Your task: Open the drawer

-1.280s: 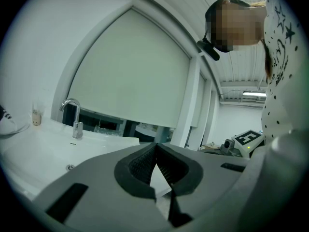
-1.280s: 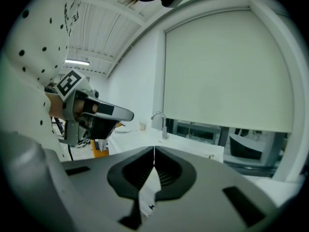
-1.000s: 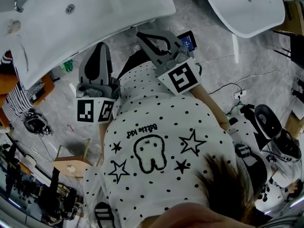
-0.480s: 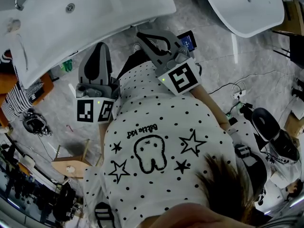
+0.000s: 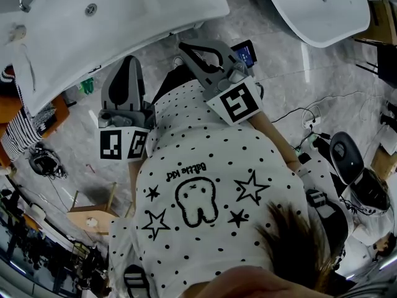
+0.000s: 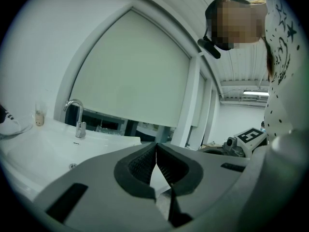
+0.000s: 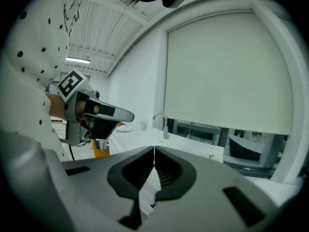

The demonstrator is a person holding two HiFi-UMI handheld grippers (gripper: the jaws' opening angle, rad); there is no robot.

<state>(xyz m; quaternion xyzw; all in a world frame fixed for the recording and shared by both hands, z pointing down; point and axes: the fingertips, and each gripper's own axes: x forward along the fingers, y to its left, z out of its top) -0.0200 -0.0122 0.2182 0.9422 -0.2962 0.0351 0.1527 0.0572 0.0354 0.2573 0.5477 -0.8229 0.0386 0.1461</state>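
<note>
Left claw (image 6: 156,146) and right claw (image 7: 154,150) are pressing their jaws together, empty. Both are hovering just beside the sink (image 5: 142,11).

The white dotted shirt (image 5: 205,166) carries upside-down black lettering ending in "kid"; the first word is too small to read reliably.

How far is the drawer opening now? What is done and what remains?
Done: nothing visible; no drawer shows in any view. In hand: nothing. The left gripper and right gripper are both shut and empty, held before the sink. Left: find the drawer, take hold of it and pull it open.
</note>
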